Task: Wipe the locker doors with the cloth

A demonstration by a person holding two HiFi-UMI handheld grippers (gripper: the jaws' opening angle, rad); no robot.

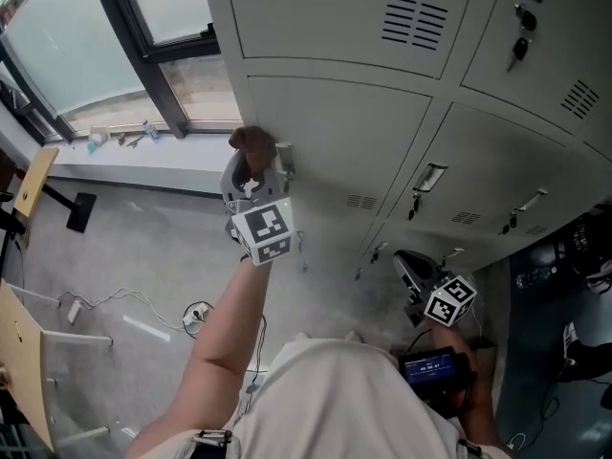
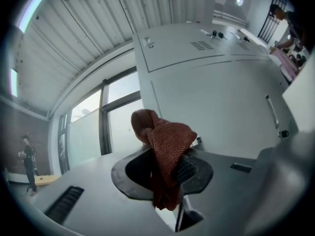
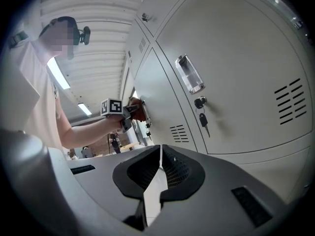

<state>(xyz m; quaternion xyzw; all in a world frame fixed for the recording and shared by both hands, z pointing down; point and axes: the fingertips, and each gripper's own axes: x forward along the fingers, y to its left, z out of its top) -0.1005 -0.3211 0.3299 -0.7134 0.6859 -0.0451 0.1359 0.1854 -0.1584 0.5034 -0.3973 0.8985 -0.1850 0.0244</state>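
My left gripper (image 1: pixel 251 172) is raised at the left side of a grey locker door (image 1: pixel 373 151) and is shut on a rust-brown cloth (image 1: pixel 251 142). In the left gripper view the cloth (image 2: pixel 165 144) bunches up out of the closed jaws and hangs below them, close to the locker door (image 2: pixel 216 107). The right gripper (image 1: pixel 413 273) hangs low by my waist, shut with nothing between its jaws. From the right gripper view (image 3: pixel 160 168) the left gripper (image 3: pixel 129 111) and the cloth (image 3: pixel 138 107) show against the door edge.
More locker doors (image 1: pixel 516 199) run to the right, with handles (image 1: pixel 427 177), vents (image 1: pixel 414 20) and a key in a lock (image 3: pixel 202 117). A window (image 1: pixel 57 55) and sill stand at the left. Cables (image 1: pixel 124 304) lie on the floor. A wooden table edge (image 1: pixel 33 182) is far left.
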